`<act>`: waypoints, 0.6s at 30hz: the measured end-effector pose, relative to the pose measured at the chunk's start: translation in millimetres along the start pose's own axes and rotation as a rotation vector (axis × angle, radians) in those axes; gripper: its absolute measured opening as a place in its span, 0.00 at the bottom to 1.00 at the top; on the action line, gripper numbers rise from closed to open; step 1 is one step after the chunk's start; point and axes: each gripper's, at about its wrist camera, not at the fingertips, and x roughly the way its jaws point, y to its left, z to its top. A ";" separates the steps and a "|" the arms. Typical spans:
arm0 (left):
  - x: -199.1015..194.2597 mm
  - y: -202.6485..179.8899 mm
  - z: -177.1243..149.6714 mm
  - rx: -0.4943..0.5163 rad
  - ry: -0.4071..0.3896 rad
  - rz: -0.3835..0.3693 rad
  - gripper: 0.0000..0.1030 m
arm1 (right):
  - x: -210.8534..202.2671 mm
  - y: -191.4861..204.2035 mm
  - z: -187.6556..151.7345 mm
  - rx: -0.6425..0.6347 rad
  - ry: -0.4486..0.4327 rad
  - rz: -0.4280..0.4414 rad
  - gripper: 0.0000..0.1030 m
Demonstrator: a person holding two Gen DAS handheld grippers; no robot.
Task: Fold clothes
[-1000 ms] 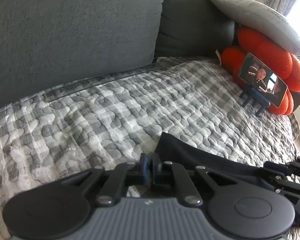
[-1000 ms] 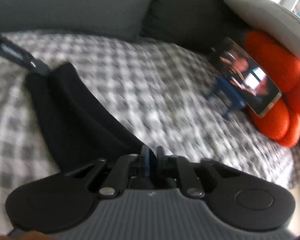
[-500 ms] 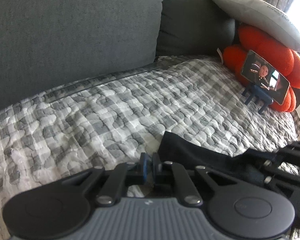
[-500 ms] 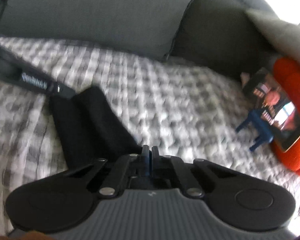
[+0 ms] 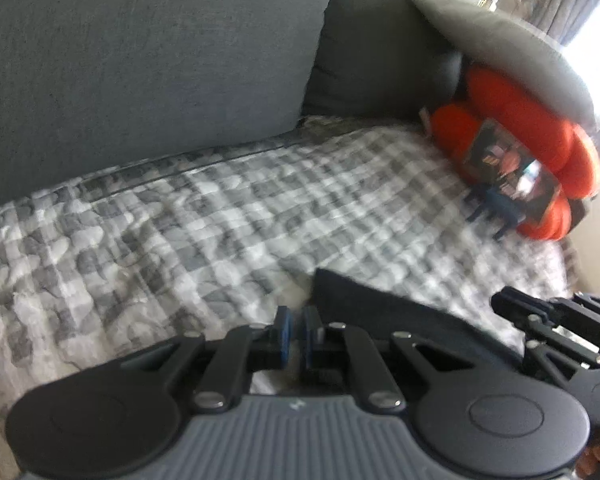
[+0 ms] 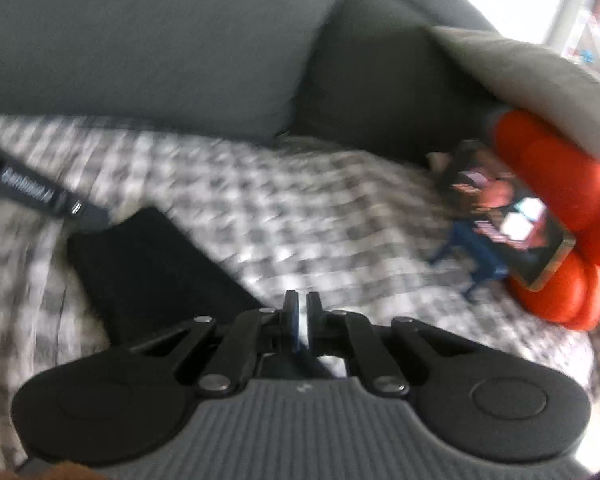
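Note:
A black garment (image 5: 400, 320) lies folded in a strip on the checked quilt (image 5: 219, 208) of a sofa. My left gripper (image 5: 295, 316) is shut on its left corner, which rises at the right finger. Seen from the right wrist, the left gripper (image 6: 87, 214) meets that corner of the garment (image 6: 151, 264). My right gripper (image 6: 301, 304) is opening, with a thin slit between its pads and nothing visible in it. The garment passes under its left side. In the left wrist view the right gripper (image 5: 500, 304) sits at the garment's right end.
Grey sofa back cushions (image 5: 139, 60) rise behind the quilt. At the right end an orange cushion (image 5: 520, 120) sits under a grey pillow (image 5: 500, 52). A phone (image 5: 508, 172) with a lit screen leans there on a small blue stand (image 5: 496, 208).
The right gripper's pads closed fully, then parted to a thin slit. The right wrist view swung, with the garment now lower left. The left gripper stayed at the garment's corner.

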 end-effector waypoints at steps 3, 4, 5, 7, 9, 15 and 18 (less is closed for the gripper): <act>-10.8 -5.6 1.7 0.017 -0.012 -0.045 0.09 | -37.3 -33.3 -8.5 0.154 0.002 -0.058 0.12; -10.1 -8.0 0.9 0.025 -0.005 -0.049 0.10 | -52.8 -45.4 -16.8 0.207 0.010 -0.070 0.12; -9.3 -10.5 0.1 0.034 0.003 -0.054 0.11 | -69.0 -57.2 -26.5 0.258 0.019 -0.083 0.12; -4.2 -13.5 -2.0 0.053 0.016 -0.034 0.15 | -98.5 -77.2 -49.3 0.350 0.045 -0.109 0.12; 4.1 -14.9 -4.3 0.074 0.035 -0.010 0.25 | -127.5 -91.3 -78.5 0.421 0.071 -0.130 0.12; 13.9 -26.0 -14.4 0.133 0.055 0.019 0.39 | -165.7 -115.9 -137.8 0.500 0.095 -0.210 0.13; -0.5 -33.2 -14.5 0.151 0.016 0.036 0.39 | -149.6 -121.1 -127.3 0.425 0.089 -0.189 0.13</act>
